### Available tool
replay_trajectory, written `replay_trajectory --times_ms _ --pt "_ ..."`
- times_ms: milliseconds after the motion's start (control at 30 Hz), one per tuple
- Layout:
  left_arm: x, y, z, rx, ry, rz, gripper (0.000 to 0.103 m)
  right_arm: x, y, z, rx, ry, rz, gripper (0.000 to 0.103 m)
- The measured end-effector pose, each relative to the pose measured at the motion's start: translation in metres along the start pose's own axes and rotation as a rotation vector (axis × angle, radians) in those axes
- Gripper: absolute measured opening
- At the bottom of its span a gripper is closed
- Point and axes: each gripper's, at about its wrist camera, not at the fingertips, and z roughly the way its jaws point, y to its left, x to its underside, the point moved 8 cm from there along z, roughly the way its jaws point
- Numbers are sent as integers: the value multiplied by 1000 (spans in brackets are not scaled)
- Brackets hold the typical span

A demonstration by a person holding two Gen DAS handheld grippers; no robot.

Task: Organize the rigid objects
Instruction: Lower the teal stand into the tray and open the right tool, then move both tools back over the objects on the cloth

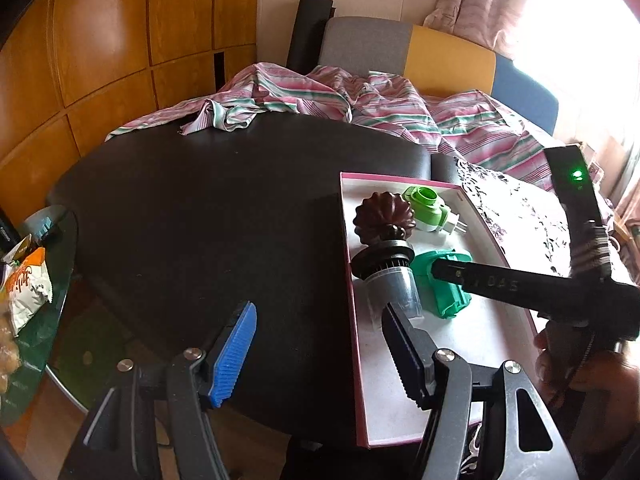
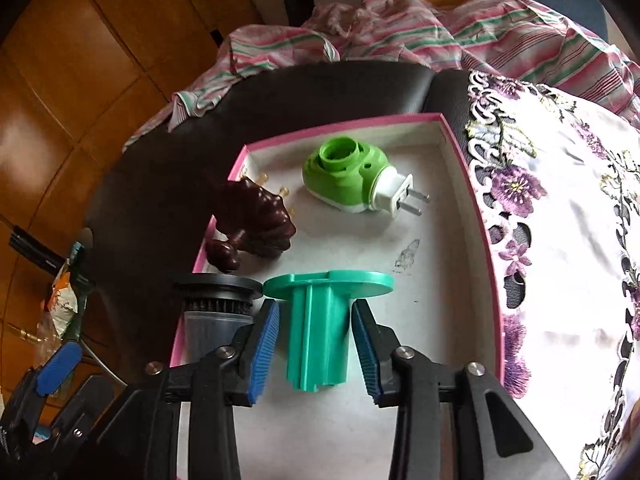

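Note:
A pink-rimmed white box (image 2: 486, 216) sits on the black table and holds several objects. A teal plastic spool (image 2: 316, 328) lies between the pads of my right gripper (image 2: 316, 344), with a small gap on each side. A black-topped clear cup (image 2: 218, 312) lies left of it. A dark brown fluted knob (image 2: 256, 216) and a light green plug-in device (image 2: 352, 176) lie farther back. My left gripper (image 1: 320, 356) is open and empty over the box's left edge (image 1: 349, 280). The same objects show in the left wrist view: the spool (image 1: 446, 300), the cup (image 1: 390, 276), the knob (image 1: 384, 216) and the green device (image 1: 428, 208).
A striped pink cloth (image 1: 360, 100) lies crumpled at the far side of the black table (image 1: 200, 208). A white floral cloth (image 2: 568, 216) lies right of the box. A glass side table with snack bags (image 1: 28, 284) stands to the left. Chairs (image 1: 400, 48) stand behind.

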Motion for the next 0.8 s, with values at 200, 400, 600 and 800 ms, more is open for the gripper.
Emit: replay_trajectory --times_ms 200,400,600,800 --pt "-1 -2 -4 0 -8 9 66 -2 1 -17 17 -46 -7 38" --pt "-1 -7 -7 4 -14 18 66 -8 -3 -35 30 -82 -11 38" --pt "-2 -11 -12 5 -26 37 66 -5 -8 -47 48 -102 -21 38" --pt "-3 -16 -15 9 -30 49 66 -1 -20 -61 65 -120 -25 38"
